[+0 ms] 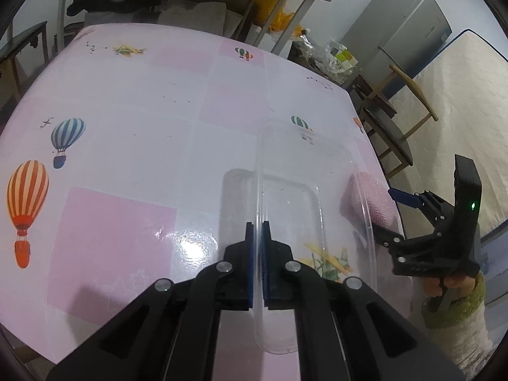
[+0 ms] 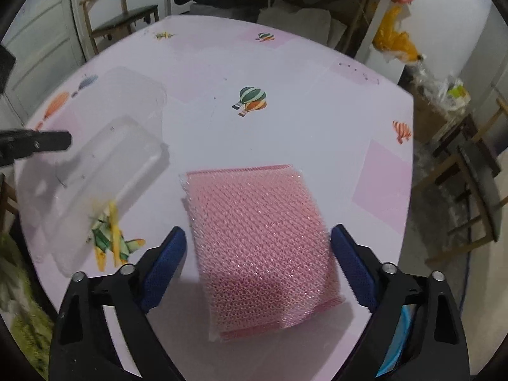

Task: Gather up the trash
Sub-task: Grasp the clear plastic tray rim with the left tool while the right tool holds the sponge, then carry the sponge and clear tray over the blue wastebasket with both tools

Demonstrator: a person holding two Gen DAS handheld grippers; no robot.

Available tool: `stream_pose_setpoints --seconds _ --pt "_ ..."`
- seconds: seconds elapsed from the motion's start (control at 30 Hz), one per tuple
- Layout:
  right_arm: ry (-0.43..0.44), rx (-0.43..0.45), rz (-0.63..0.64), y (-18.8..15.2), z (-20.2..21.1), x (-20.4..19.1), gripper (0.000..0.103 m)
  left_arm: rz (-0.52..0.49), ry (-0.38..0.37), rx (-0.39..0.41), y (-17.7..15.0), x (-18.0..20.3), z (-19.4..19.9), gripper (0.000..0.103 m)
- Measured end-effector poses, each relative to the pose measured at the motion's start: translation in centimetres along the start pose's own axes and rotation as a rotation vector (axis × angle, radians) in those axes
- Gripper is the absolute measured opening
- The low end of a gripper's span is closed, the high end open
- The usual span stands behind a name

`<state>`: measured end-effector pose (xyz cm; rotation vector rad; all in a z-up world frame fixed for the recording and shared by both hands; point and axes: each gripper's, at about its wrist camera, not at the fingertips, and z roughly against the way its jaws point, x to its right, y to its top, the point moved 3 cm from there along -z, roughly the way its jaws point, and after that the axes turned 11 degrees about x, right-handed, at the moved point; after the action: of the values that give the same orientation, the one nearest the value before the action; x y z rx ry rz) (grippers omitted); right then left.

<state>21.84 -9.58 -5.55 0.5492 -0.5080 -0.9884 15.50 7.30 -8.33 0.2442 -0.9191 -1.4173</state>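
Plainly, the nearest risk sits in the left tongs (image 1: 257,254): they are clamped narrow on the thin rim of a clear plastic container (image 1: 285,209), with only that one edge between the blue pads. The plastic looks light and flexible, so I judge it could buckle, twist or slip out if the hand swings quickly, and a pinch at the rim alone gives little control over how the rest of the box hangs. In the right wrist view the container (image 2: 104,171) appears tilted, with its far side raised off the counter (image 2: 301,120), though the transparency makes its exact attitude hard to read.

The right tongs (image 2: 257,257) stand wide, holding nothing. The pink bubble-wrap pad (image 2: 260,247) lies flat on the counter between their two blue fingers (image 2: 165,263), with a gap on each side, and neither pad touches it. As I read it, the danger is that closing on a soft, flat sheet may only skid it across the smooth cloth, or nip the top layer so that it droops and falls. Because the pad lies close to the counter's near edge, a push could also send it over the side.

Farther off, from the left wrist view, the right tongs (image 1: 406,200) and the pink pad (image 1: 371,200) are just beside the container's right wall, so the two hands may knock each other's load.
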Motion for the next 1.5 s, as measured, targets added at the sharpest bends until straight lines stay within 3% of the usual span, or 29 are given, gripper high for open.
stream_pose_setpoints --seconds 0.17,0.4,0.5,0.77,0.97,1.13,1.23,1.33,1.5 --pt "-0.027 0.022 0.002 -0.1 0.3 0.5 0.078 0.007 0.010 0.022 0.0 0.3 0.4 0.003" --pt "0.019 -0.008 0.007 0.1 -1.0 1.3 0.083 0.019 0.008 0.049 -0.2 0.7 1.1 0.003" --pt "0.028 0.004 -0.033 0.1 -0.7 1.8 0.077 0.023 0.007 0.055 0.0 0.8 1.2 0.003" --pt "0.030 0.104 -0.203 -1.0 3.8 3.6 0.073 0.018 -0.019 0.077 0.6 2.4 2.1 0.003" --pt "-0.002 0.228 -0.405 -3.4 10.5 7.5 0.073 -0.044 -0.095 0.102 2.0 7.3 2.6 0.003" --pt "-0.091 0.324 -0.679 -8.7 16.4 13.1 0.074 -0.142 -0.214 0.087 3.4 14.7 1.3 0.003" --pt "-0.093 0.343 -0.936 -14.6 18.8 17.2 0.074 -0.209 -0.285 0.038 3.5 19.9 -0.9 0.003" --pt "-0.113 0.319 -1.157 -21.0 19.3 19.8 0.074 -0.277 -0.338 -0.091 2.4 25.7 -5.1 0.003" --pt "-0.123 0.212 -1.432 -30.9 16.9 20.9 0.074 -0.396 -0.301 -0.300 -2.1 33.3 -13.2 0.003"
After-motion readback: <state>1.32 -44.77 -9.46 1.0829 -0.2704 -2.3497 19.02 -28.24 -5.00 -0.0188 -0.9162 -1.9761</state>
